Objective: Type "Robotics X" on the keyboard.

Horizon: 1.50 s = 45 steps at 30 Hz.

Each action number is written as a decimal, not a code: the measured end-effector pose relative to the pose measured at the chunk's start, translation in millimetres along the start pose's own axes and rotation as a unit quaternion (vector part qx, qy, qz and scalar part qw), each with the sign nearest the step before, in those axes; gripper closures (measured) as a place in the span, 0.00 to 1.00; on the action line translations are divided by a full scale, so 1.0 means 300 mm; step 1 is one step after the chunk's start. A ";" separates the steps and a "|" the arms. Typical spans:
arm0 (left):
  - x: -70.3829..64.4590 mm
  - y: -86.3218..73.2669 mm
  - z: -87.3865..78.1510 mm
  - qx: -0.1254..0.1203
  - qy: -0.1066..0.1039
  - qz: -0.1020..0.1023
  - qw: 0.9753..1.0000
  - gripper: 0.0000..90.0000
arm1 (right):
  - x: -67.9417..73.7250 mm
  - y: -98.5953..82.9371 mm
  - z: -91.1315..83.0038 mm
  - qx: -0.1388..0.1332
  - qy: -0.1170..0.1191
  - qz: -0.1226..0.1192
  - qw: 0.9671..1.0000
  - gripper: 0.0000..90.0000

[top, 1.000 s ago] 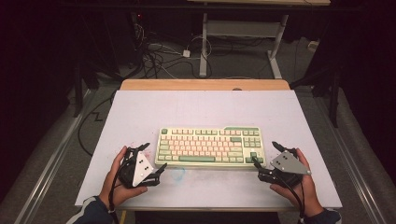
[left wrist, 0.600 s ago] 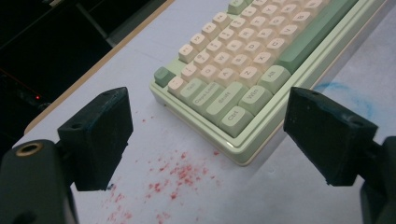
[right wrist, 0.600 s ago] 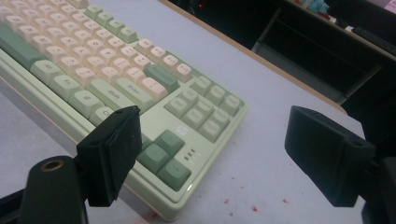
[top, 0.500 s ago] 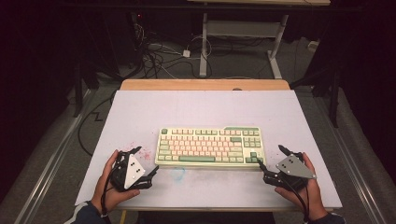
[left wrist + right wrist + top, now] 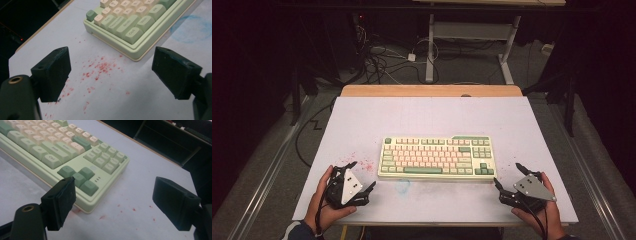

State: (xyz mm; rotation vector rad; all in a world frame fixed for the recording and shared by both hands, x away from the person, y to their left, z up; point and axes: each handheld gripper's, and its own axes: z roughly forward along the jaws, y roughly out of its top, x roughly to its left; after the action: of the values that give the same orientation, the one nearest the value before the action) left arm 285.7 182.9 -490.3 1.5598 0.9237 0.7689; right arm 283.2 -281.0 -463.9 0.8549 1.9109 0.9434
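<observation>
Both grippers have drawn back toward the near table edge, away from the keyboard's ends. At the left, the left gripper [image 5: 362,176] sits with jaws wide apart and empty, over red specks [image 5: 100,68] on the white table [image 5: 432,115], near the keyboard's left end. Centred lies the green-and-cream keyboard [image 5: 436,157], flat on the table. At the right, the right gripper [image 5: 508,175] has its jaws spread, empty, just off the keyboard's near right corner.

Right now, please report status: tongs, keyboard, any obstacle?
Left tongs open, empty, off keyboard's left corner. Right tongs open, empty, off its right corner. Keyboard flat on table, untouched. Nothing in the way; red specks on surface.
</observation>
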 end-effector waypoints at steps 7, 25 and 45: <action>-0.001 -0.014 -0.002 0.007 0.002 -0.001 1.000 0.16 | -0.004 -0.044 -0.010 0.009 0.002 0.014 1.000 0.22; -0.012 -0.033 0.003 0.015 -0.007 0.001 1.000 0.16 | 0.006 -0.034 -0.013 0.002 0.007 0.016 1.000 0.22; -0.014 -0.034 0.004 0.019 -0.010 0.001 1.000 0.16 | 0.009 -0.029 -0.017 -0.001 0.007 0.013 1.000 0.22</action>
State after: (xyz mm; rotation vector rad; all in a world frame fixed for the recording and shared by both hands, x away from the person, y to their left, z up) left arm 283.2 179.6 -500.5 1.5992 0.9265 0.7402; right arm 275.6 -284.6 -470.4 0.8761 1.9151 0.9692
